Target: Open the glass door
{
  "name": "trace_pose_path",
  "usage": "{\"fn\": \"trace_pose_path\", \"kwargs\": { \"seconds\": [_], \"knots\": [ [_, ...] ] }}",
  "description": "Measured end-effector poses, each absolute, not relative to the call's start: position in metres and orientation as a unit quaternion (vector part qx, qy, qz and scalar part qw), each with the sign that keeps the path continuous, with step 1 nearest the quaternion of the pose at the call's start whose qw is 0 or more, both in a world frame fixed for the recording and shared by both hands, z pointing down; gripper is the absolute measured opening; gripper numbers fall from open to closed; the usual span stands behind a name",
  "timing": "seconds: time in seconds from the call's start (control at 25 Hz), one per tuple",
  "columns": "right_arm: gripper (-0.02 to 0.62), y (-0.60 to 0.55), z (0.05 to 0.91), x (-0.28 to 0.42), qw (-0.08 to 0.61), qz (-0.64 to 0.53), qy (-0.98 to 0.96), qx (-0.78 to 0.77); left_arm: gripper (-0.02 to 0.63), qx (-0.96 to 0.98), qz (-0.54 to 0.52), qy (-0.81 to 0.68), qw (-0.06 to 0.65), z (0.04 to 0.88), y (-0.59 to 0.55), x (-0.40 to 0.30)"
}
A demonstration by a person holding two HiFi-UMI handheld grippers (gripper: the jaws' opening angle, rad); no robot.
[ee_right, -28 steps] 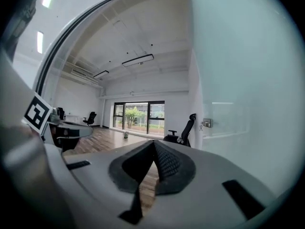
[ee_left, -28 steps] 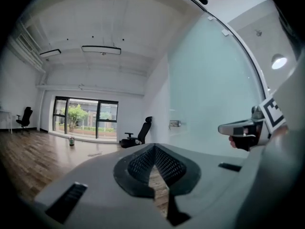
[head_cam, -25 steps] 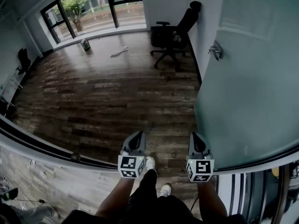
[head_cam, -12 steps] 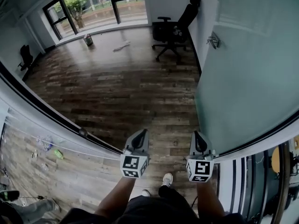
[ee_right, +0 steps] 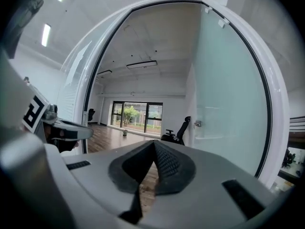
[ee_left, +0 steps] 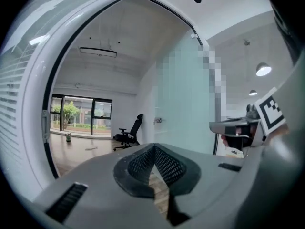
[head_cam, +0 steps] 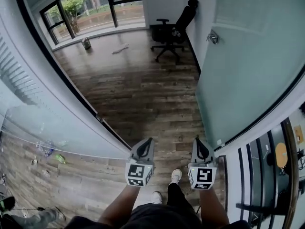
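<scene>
The frosted glass door (head_cam: 248,56) stands swung open into the room on the right, its metal handle (head_cam: 212,37) far up its face. In the head view my left gripper (head_cam: 147,141) and right gripper (head_cam: 198,140) are side by side at the doorway's threshold, pointing level into the room. Both are shut with nothing between the jaws. The left gripper view looks past its shut tips (ee_left: 154,147) to the door (ee_left: 186,104) and handle (ee_left: 157,120). In the right gripper view the tips (ee_right: 154,143) are shut too, and the door (ee_right: 228,104) fills the right side.
A frosted glass wall panel (head_cam: 28,94) with a black frame edge (head_cam: 71,85) bounds the doorway on the left. Beyond lie wood floor (head_cam: 138,89), an office chair (head_cam: 172,30), a can (head_cam: 86,43) and windows (head_cam: 95,6). My feet (head_cam: 175,176) are below the grippers.
Both grippers have travelled together along the floor, staying shut. The left glass panel and its black frame have swung into view; the chair and window look slightly farther off.
</scene>
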State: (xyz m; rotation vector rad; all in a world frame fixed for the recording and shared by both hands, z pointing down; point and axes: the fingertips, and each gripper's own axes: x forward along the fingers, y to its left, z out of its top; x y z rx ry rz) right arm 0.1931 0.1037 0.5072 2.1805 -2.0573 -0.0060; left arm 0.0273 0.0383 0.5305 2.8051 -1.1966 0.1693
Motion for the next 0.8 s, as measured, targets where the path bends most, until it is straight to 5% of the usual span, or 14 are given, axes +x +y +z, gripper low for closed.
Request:
{"fn": "trace_pose_path", "kwargs": {
  "seconds": [0.32,0.8],
  "knots": [
    [0.015,0.160,0.478,0.138,0.074,-0.026,-0.692,0.718,0.003,0.917,0.052,-0.392,0.054,0.517,0.099,-0.016],
    [0.015,0.227,0.464,0.158,0.066,-0.039,-0.715,0.695,0.003,0.907,0.042,-0.417,0.044,0.495,0.176,0.003]
  ]
}}
